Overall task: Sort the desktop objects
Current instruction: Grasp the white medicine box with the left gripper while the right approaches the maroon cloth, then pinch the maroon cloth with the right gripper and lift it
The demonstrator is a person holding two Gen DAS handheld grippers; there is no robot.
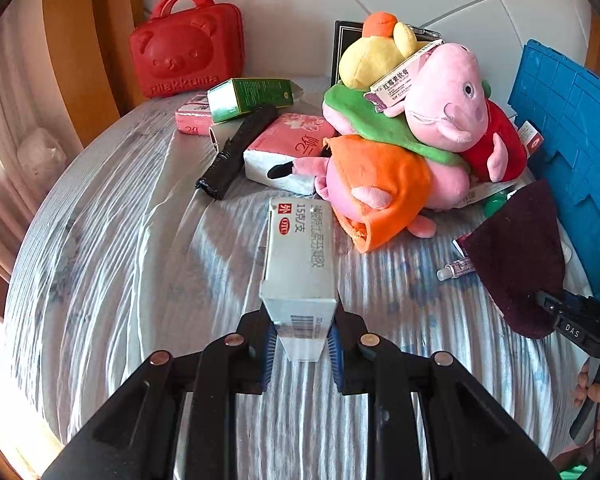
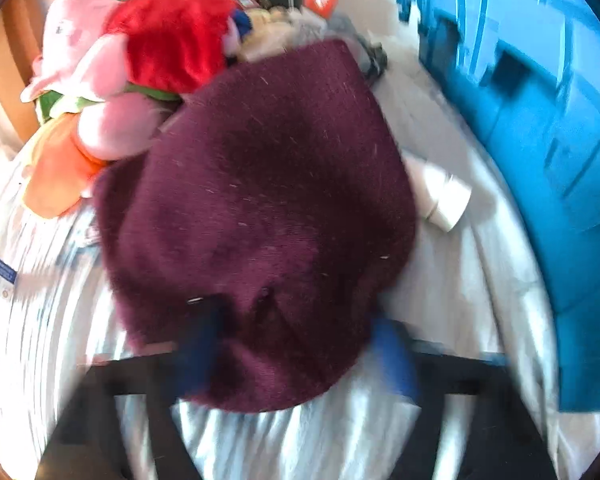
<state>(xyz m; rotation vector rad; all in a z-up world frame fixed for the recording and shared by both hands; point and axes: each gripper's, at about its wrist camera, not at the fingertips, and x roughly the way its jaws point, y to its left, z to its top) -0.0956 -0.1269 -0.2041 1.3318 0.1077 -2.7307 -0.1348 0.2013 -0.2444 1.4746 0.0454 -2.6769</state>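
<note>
My left gripper (image 1: 302,336) is shut on a long white medicine box (image 1: 300,264) and holds it lengthwise over the striped cloth. My right gripper (image 2: 296,344) is shut on a maroon cloth (image 2: 260,208), which drapes over its fingers; this view is blurred. The same maroon cloth (image 1: 516,256) and the right gripper (image 1: 572,320) show at the right edge of the left wrist view. A pile of plush toys, with a pink pig (image 1: 448,100) on top, lies beyond the box.
A blue crate (image 1: 572,120) stands at the right, also in the right wrist view (image 2: 540,120). A red bear case (image 1: 188,48), green box (image 1: 252,98), black roll (image 1: 236,152), pink tissue pack (image 1: 292,144) lie far left. A white tube (image 2: 440,192) lies by the crate.
</note>
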